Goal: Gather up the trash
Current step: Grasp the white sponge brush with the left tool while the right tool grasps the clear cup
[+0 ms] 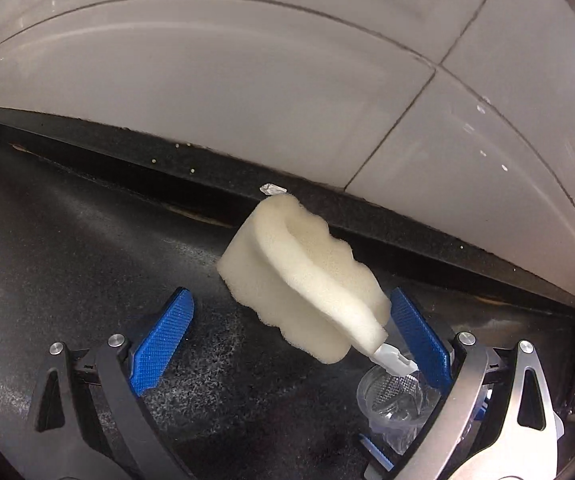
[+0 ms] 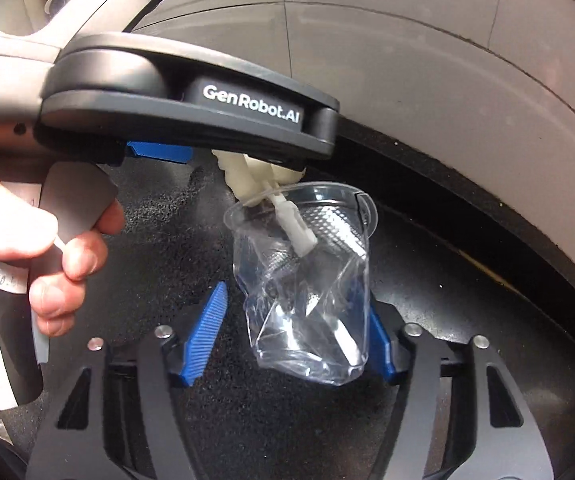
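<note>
A white foam sponge (image 1: 299,276) on a white handle (image 1: 393,360) hangs tilted between my left gripper's (image 1: 295,320) wide-open blue fingers, resting against the right finger (image 1: 415,336). Its handle end dips into a crumpled clear plastic cup (image 1: 395,404). In the right wrist view the cup (image 2: 307,284) stands between my right gripper's (image 2: 291,324) blue fingers, leaning on the right one, with a gap to the left finger (image 2: 207,332). The handle (image 2: 295,228) pokes into the cup's mouth. The left gripper's body (image 2: 191,112) hovers just above the cup.
A black speckled countertop (image 1: 87,240) lies below both grippers. A black raised edge (image 1: 207,168) runs along a white tiled wall (image 1: 247,80). A small clear scrap (image 1: 272,189) lies at that edge. A person's hand (image 2: 47,248) holds the left gripper's grip.
</note>
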`<act>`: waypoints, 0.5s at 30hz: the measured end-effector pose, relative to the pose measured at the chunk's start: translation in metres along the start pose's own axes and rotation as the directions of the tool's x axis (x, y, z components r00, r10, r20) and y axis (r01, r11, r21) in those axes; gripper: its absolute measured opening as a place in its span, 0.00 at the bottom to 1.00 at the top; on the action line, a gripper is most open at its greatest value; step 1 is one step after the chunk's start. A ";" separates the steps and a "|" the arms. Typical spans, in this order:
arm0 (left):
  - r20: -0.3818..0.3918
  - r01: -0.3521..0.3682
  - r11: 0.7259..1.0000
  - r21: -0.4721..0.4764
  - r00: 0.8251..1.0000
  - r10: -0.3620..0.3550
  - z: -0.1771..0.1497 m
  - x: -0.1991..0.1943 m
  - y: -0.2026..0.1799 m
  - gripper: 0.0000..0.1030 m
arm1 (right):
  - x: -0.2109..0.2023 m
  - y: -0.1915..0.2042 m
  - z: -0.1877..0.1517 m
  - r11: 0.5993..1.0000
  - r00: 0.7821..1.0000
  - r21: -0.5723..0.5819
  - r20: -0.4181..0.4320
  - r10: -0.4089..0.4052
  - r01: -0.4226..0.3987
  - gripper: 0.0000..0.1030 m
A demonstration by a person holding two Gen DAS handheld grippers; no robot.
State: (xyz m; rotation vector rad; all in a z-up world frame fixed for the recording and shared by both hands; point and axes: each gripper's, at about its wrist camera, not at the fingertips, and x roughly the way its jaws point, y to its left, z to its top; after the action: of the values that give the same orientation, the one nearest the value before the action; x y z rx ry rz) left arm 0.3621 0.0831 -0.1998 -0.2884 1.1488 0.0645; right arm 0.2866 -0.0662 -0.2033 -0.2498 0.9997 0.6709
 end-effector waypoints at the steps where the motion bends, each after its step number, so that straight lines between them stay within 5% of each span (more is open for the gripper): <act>1: -0.002 0.003 1.000 -0.001 1.000 -0.003 0.000 0.002 0.000 0.92 | 0.001 0.000 0.000 1.000 1.000 0.001 -0.004 0.003 -0.003 0.43; 3: 0.004 0.005 1.000 0.005 1.000 -0.005 0.001 0.003 -0.002 0.88 | 0.001 0.001 0.002 1.000 1.000 -0.005 -0.002 0.001 -0.001 0.42; 7: 0.013 0.017 0.999 0.041 1.000 -0.018 -0.001 0.000 -0.009 0.60 | -0.009 0.002 -0.005 1.000 1.000 -0.013 -0.006 0.005 -0.005 0.40; 11: 0.005 0.035 0.998 0.045 0.999 -0.035 -0.011 -0.004 -0.013 0.43 | -0.028 0.004 -0.023 1.000 1.000 -0.002 -0.010 0.004 -0.004 0.40; 15: 0.005 0.029 0.998 0.055 1.000 -0.030 -0.028 -0.017 -0.013 0.34 | -0.057 0.006 -0.042 1.000 1.000 0.013 0.003 -0.012 0.012 0.39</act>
State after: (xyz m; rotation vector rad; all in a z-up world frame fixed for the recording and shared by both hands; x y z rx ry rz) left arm 0.3324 0.0648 -0.1925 -0.2558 1.1384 0.0073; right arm 0.2332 -0.1047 -0.1773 -0.2430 0.9987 0.6534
